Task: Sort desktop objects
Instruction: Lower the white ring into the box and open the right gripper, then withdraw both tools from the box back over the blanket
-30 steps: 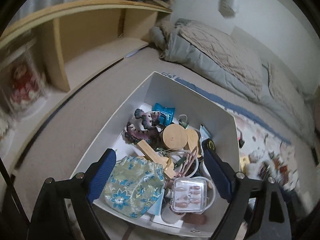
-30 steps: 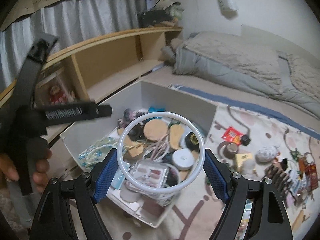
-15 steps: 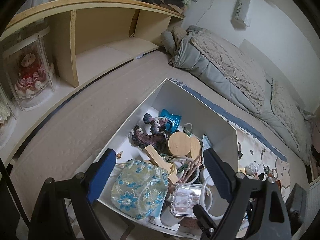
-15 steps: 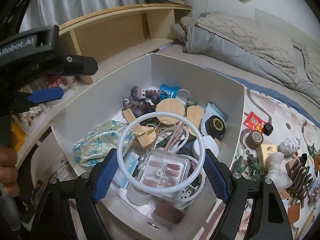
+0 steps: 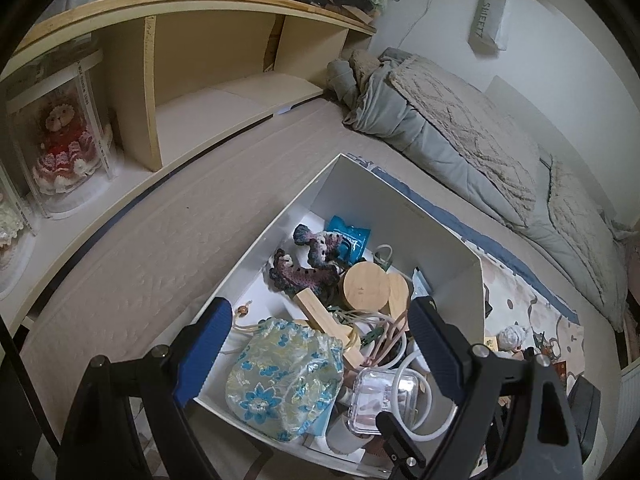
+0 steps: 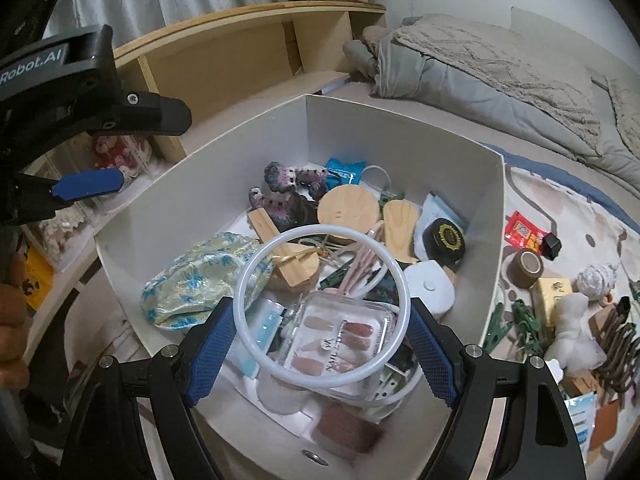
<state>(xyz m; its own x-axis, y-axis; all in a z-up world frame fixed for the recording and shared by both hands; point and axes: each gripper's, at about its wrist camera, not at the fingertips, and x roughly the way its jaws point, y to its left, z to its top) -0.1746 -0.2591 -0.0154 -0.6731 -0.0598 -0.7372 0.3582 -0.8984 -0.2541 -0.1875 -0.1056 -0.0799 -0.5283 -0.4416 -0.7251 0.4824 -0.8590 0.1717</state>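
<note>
Above box [image 6: 280,136], right claw [image 6: 322,344] grips ring [image 6: 256,268].

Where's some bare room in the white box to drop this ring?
The white box is crowded across its middle and right. Bare floor shows in the near corner in front of the nail-tip case, beside a brown pad, and along the left wall behind the floral pouch.
</note>
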